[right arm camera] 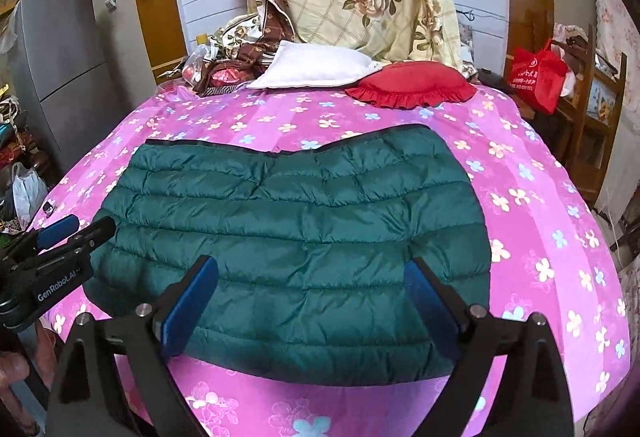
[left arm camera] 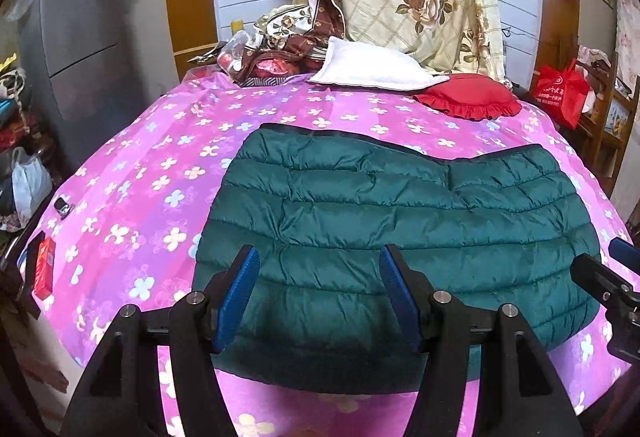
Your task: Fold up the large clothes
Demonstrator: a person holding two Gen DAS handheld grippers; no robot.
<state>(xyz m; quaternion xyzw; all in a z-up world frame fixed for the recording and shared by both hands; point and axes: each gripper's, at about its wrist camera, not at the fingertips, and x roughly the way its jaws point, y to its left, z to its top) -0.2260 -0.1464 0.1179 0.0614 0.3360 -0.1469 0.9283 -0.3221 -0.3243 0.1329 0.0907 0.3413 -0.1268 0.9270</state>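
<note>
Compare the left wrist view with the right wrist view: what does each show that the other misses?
Only the left wrist view shows the red box at the bed's left edge and the left gripper from behind, open. Only the right wrist view shows the right gripper from behind, open, and the lettering on the other gripper's body. Both share the green puffer jacket lying folded on the pink floral sheet, the white pillow and red cushion.

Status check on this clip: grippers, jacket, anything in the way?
Left gripper open, right gripper open, both empty. Green puffer jacket folded flat on pink floral bedspread. White pillow, red cushion well clear.
</note>
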